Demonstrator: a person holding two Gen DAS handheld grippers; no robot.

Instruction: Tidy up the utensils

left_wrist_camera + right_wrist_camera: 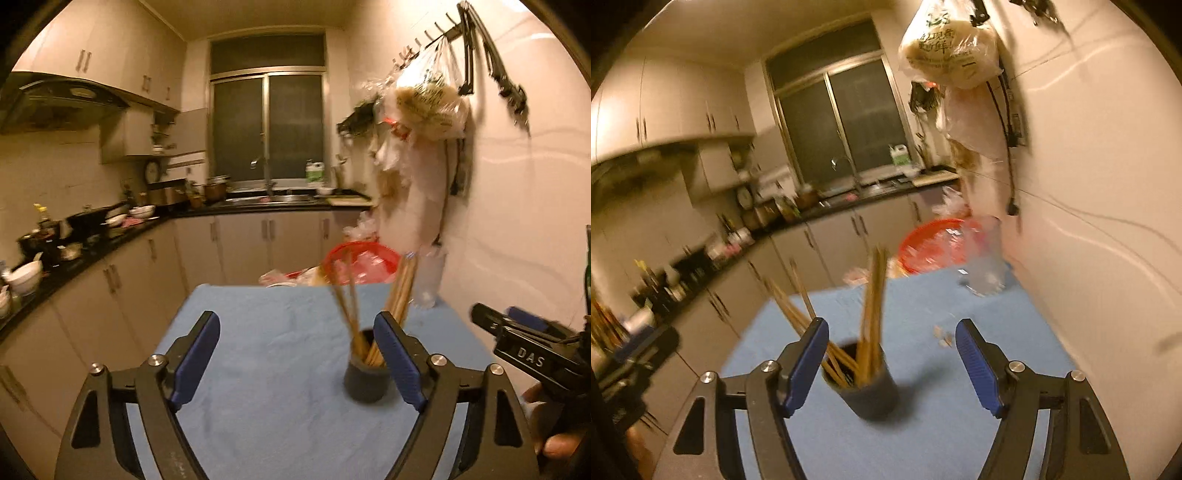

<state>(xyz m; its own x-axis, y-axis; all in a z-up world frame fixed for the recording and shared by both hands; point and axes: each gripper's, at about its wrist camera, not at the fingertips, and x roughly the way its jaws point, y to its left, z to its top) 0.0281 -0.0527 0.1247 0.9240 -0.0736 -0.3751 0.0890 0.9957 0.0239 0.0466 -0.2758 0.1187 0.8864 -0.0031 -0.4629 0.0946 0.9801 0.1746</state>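
- A dark cup (365, 380) is standing upright on the blue cloth (266, 332) covering the table, in the lower centre-right of the left wrist view and the lower centre of the right wrist view.
- Wooden chopsticks (400, 291) are leaning out of the cup in two bunches, fanning up toward the middle of the frame.
- The left gripper (297, 363) is sitting released, jaws spread wide with nothing between them; its right pad is overlapping the cup's rim in the picture, and contact cannot be told.
- The right gripper (892, 363) is likewise hanging released and empty, the cup appearing just beside its left pad.
- A red basin (932, 245) is sitting past the table's far edge, upper centre-right.
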